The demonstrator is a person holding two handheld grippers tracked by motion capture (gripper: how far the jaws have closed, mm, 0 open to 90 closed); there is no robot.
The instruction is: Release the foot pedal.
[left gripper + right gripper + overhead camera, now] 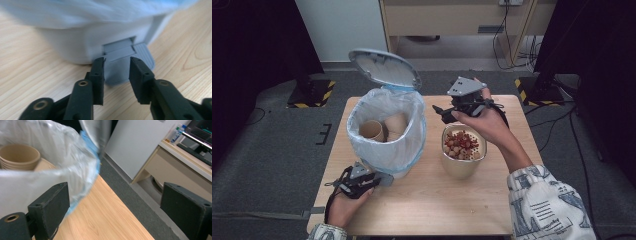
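Observation:
A small white pedal bin (384, 125) with a plastic liner stands on the wooden table (427, 210), its grey lid (384, 67) raised. Paper cups (373, 130) lie inside. My left gripper (382, 179) is at the bin's foot; in the left gripper view its jaws (116, 75) stand apart over the grey pedal (142, 52), not clamping it. To the bin's right a beige bowl (459, 167) holds red and tan food bits (461, 142). My right gripper (439, 112) hangs behind the bowl, pointing toward the bin, open and empty (117, 202), with the liner (50, 170) and a cup (20, 156) ahead.
Bare tabletop lies in front of the bowl and bin. Grey carpet surrounds the table. A wooden desk (457, 20) with trailing cables stands at the back, and black stands with yellow-striped feet (312, 95) flank the table's far corners.

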